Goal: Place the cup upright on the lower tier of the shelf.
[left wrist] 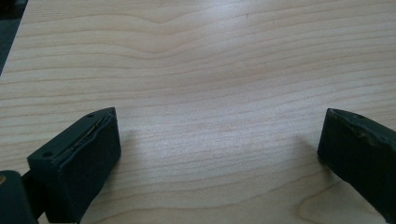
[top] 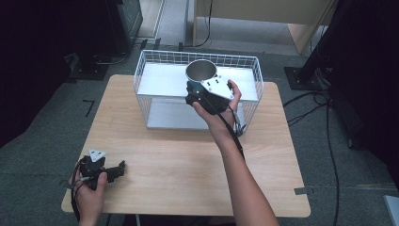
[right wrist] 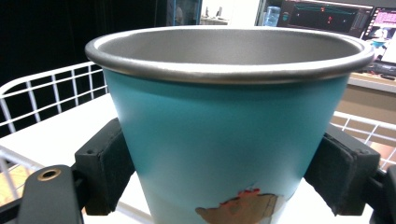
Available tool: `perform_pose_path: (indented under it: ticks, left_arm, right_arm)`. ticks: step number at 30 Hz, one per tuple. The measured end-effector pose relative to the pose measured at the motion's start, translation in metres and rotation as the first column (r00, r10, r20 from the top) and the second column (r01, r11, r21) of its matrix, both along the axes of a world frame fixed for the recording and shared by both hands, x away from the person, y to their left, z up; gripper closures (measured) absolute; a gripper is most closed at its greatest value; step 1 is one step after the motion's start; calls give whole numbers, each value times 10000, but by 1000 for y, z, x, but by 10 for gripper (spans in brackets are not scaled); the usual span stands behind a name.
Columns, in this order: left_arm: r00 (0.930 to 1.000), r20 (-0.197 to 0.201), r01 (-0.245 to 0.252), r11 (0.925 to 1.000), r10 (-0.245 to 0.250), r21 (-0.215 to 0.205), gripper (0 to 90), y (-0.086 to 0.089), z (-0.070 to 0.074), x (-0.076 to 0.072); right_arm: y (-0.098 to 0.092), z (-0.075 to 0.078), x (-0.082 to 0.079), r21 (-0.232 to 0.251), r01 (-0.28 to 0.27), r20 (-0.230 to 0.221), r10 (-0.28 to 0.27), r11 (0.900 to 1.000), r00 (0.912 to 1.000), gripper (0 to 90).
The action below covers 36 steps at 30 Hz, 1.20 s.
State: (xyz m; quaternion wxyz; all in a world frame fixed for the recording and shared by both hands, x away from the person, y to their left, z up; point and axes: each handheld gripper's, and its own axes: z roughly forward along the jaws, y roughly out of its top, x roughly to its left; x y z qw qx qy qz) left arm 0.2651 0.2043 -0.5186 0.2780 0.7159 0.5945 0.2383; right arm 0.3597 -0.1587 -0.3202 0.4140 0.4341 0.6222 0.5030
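Cup (top: 201, 71), teal with a steel rim, is sitting upright between the closed jaws of the right tool (top: 207, 92), gripped low on its wall so the mouth stays level. It is hovering at upper centre over the white wire basket (top: 141, 77). Left tool (top: 104, 170), lower left, is resting wide open and empty on the desk (top: 188, 160), probably parked clear.

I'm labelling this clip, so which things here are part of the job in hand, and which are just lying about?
In the job:
- teal cup, clamped by the right gripper
- white wire basket, which the cup is held over

Just about:
- left gripper, fingers apart, resting on the wooden table
- cables on the floor
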Motion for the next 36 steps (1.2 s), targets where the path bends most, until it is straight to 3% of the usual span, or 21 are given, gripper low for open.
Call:
perform_pose_path:
  ticks: [11, 24, 31, 36]
  left_arm:
    - [10000, 2, 1, 10000, -1, 1, 0, 0, 0, 0]
    - [10000, 15, -9, 10000, 9, -11, 0, 0, 0, 0]
    - [10000, 14, -7, 10000, 7, -19, 0, 0, 0, 0]
    - [10000, 15, -9, 10000, 9, -20, 0, 0, 0, 0]
  right_arm:
    - [2, 5, 28, 99, 344, -180, -342, 9994, 9993, 170]
    - [2, 1, 58, -144, 949, -388, -954, 9954, 9947, 170]
    - [-6, -1, 74, 259, 1409, -607, -1392, 9897, 9884, 170]
    - [-3, -2, 78, 216, 1415, -539, -1402, 9897, 9887, 170]
